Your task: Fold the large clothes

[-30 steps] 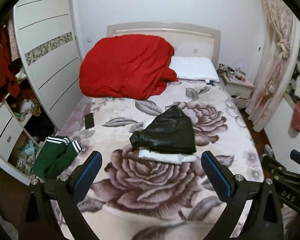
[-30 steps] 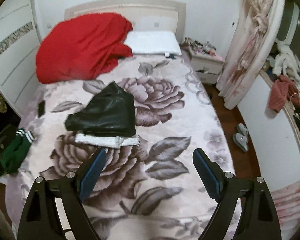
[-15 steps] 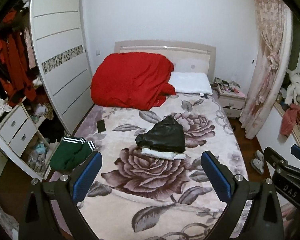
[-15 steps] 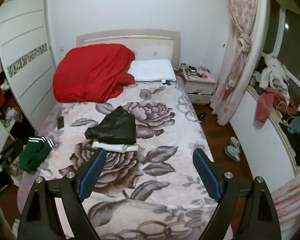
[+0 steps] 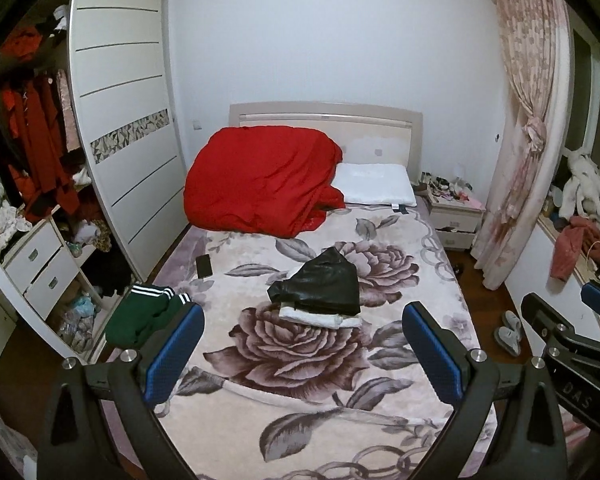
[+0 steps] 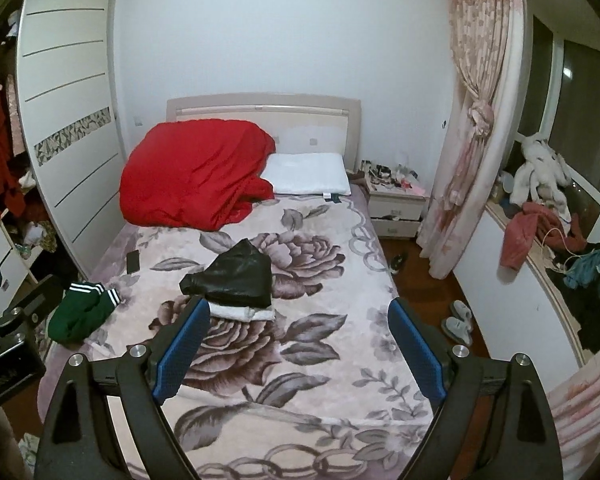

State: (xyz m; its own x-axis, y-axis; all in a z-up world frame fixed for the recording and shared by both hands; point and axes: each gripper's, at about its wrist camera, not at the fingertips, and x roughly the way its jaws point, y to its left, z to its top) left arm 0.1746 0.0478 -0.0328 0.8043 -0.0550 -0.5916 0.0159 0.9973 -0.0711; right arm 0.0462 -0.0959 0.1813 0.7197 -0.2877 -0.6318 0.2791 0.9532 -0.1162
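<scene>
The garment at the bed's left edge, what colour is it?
The garment is dark green with white stripes at one end, clearest in the left wrist view.

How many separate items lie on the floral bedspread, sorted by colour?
Red: 1, the red duvet
White: 2, the pillow and the folded white garment
Black: 2, the folded black garment and the phone
Green: 1, the green striped garment
Total: 6
</scene>
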